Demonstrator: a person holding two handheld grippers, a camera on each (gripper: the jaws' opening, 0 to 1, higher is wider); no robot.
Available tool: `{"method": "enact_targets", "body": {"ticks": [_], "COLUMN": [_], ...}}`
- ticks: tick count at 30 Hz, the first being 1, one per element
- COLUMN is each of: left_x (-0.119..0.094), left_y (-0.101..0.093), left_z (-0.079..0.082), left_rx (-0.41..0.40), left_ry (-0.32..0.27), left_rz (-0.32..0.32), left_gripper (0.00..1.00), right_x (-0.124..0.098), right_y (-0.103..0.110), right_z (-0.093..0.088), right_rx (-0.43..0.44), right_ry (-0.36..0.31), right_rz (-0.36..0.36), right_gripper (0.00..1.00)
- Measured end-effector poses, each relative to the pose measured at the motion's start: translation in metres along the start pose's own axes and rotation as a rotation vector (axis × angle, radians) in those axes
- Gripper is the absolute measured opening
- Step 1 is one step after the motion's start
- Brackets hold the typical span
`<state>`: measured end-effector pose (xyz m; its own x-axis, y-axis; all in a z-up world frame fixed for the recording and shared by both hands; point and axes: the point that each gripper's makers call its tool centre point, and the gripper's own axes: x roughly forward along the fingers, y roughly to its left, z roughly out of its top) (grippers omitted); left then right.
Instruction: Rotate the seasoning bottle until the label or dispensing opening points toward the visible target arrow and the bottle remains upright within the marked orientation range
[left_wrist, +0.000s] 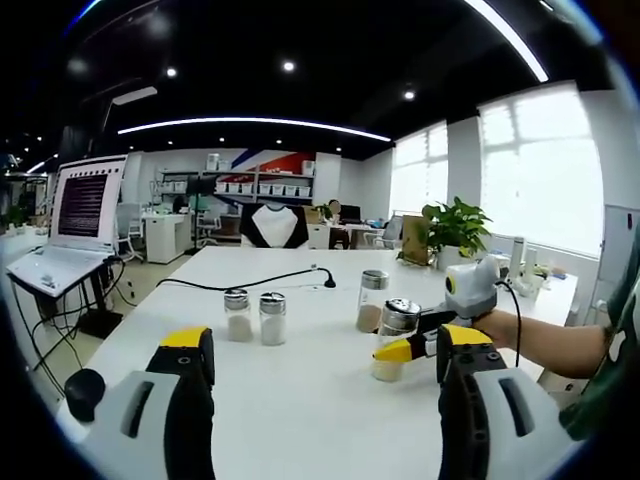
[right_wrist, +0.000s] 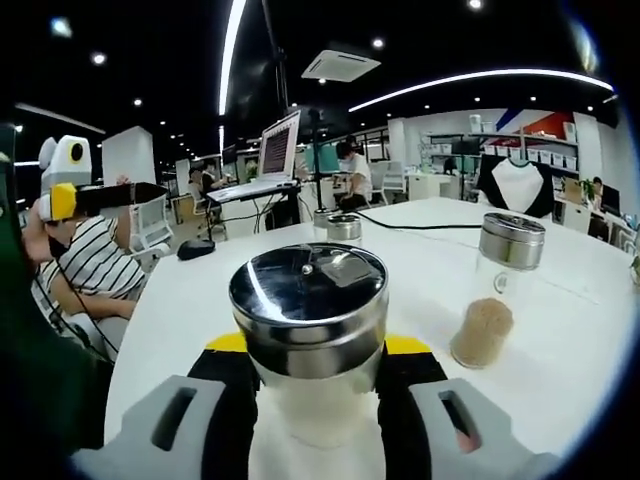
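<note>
My right hand-held gripper grasps the seasoning bottle at lower centre; my left hand-held gripper is released. Next, I'd twist it upright, though I see no arrow.

Open-plan office, white table, laptop, shelving, ceiling lights

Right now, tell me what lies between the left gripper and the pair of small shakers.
Only bare white table. In the left gripper view, the left gripper is open and nothing lies between it and the two small shakers.
</note>
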<state>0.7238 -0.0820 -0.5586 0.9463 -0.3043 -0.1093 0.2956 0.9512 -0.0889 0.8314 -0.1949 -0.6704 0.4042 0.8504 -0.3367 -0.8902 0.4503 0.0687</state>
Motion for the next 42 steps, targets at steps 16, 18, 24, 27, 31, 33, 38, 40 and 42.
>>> {"method": "enact_targets", "body": {"ticks": [16, 18, 24, 27, 31, 33, 38, 40, 42], "left_x": [0.001, 0.001, 0.001, 0.001, 0.001, 0.001, 0.001, 0.001, 0.001], "left_y": [0.002, 0.003, 0.004, 0.004, 0.003, 0.003, 0.003, 0.004, 0.004], "left_z": [-0.001, -0.001, -0.001, -0.001, -0.001, 0.000, 0.002, 0.002, 0.002], "left_rx": [0.004, 0.005, 0.007, 0.005, 0.006, 0.005, 0.008, 0.007, 0.005], "left_ry": [0.006, 0.006, 0.008, 0.007, 0.009, 0.007, 0.005, 0.003, 0.004], "left_rz": [0.003, 0.005, 0.009, 0.009, 0.007, 0.011, 0.011, 0.014, 0.013], "left_gripper": [0.99, 1.00, 1.00, 1.00, 1.00, 0.99, 0.99, 0.99, 0.99], "right_x": [0.001, 0.002, 0.001, 0.001, 0.000, 0.000, -0.001, -0.001, -0.002], "right_y": [-0.002, -0.002, -0.005, -0.007, -0.009, -0.010, -0.012, -0.013, -0.014], "right_z": [0.001, 0.001, 0.000, 0.000, 0.000, 0.000, 0.000, -0.001, -0.001], "right_rx": [0.011, 0.010, 0.022, 0.037, 0.045, 0.056, 0.064, 0.074, 0.082], "right_ry": [0.003, 0.004, 0.010, 0.007, 0.011, 0.010, 0.010, 0.011, 0.015], "right_rz": [-0.057, -0.064, -0.108, -0.136, -0.175, -0.193, -0.237, -0.260, -0.276], "right_gripper": [0.44, 0.44, 0.44, 0.44, 0.44, 0.44, 0.44, 0.44, 0.44]}}
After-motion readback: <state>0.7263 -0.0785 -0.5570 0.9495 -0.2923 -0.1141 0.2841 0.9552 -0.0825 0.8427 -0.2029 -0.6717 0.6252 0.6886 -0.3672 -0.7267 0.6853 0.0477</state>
